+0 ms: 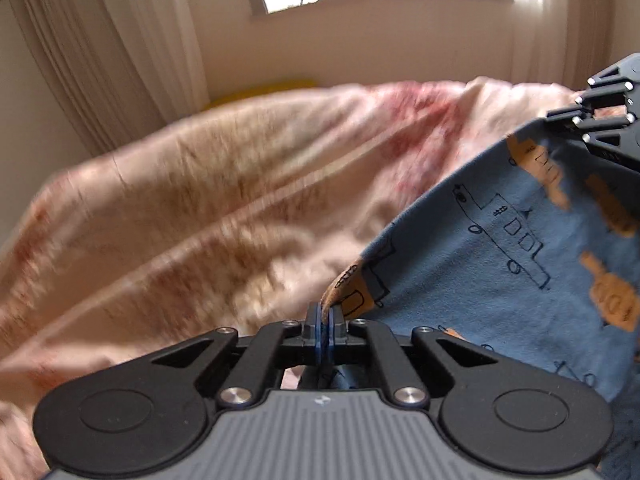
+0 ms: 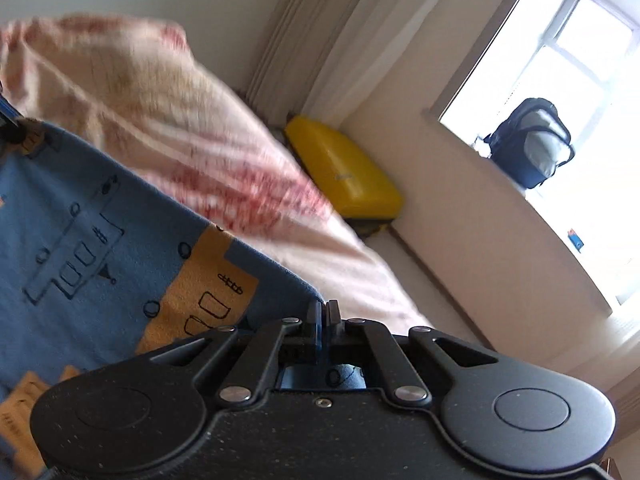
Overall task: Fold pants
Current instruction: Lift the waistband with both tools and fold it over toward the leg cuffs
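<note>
Your left tongs point(image 1: 325, 322) are pinched tight on an edge of the blue pants point(image 1: 500, 264), the fabric caught between the blue pads. From that grip the pants stretch up and rightward to your right tongs point(image 1: 600, 120), seen at the frame's edge. On the other camera your right tongs point(image 2: 323, 316) are closed on the pants point(image 2: 100, 248) too, the cloth spreading left of the grip. Beyond the pants lies a pink, red-blotched blanket point(image 1: 200, 200), blurred. Past the blanket sit a yellow case point(image 2: 344, 172) against the wall, pale curtains point(image 1: 120, 48), and a dark bag point(image 2: 528, 144) on the windowsill.
</note>
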Motion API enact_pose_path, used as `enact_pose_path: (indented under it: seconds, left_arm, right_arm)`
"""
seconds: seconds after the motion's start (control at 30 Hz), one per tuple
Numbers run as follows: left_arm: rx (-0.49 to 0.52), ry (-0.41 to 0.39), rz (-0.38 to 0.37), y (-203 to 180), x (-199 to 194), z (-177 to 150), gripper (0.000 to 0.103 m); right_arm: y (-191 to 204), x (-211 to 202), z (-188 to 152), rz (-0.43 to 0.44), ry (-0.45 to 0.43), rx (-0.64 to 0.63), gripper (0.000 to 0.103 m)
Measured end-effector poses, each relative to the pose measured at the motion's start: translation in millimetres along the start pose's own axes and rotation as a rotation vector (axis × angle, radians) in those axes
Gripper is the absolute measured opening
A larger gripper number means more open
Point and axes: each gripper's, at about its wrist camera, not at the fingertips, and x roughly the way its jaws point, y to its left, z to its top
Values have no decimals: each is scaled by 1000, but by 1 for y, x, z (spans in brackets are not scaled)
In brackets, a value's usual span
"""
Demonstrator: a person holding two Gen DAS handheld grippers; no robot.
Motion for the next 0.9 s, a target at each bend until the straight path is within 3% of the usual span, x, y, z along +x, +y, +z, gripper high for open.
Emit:
enact_pose_path:
  seconds: [0.13,0.23,0.27,0.3,0.37,0.4,0.57,0.63,0.67,0.7,0.77,0.9]
  left_arm:
    - [-61,27,-77,9,21,-11,5]
    - [-102,19,-160,23,16,-13,21]
    - [-120,5,-174,29,16,-14,37]
    - [-137,-12,-183,34,12,-16,50]
    - [-146,-40,-201,41,8,-18,55]
    - [-138,-41,-206,42,7,-18,55]
    - [-126,13,-217,42,17,-13,52]
    - [-133,34,-231,42,20,-12,31]
    - [-135,44,-242,42,22,-11,13]
    - [-149,54,-255,41,21,-9,8]
    - [-178,54,-244,41,16,-6,5]
    - [-90,-6,-179,31,-11,1,4]
  right_arm:
    - [13,30,-9,11,45,-13,1]
    - [2,27,-9,51,19,28,5]
    - [-4,23,-9,75,0,48,16]
    - [-11,19,-10,98,-25,73,37]
    - [-23,10,-13,139,-83,120,63]
    - [-26,6,-13,158,-100,132,65]
    - [-26,9,-2,241,-92,138,65]
    - [-23,16,-2,286,-40,135,63]
    - [-19,19,-2,289,-19,123,52]
    - [-16,21,-2,280,-6,117,33]
    - [-13,19,-1,252,1,133,5]
    - [-13,5,1,220,-40,139,1]
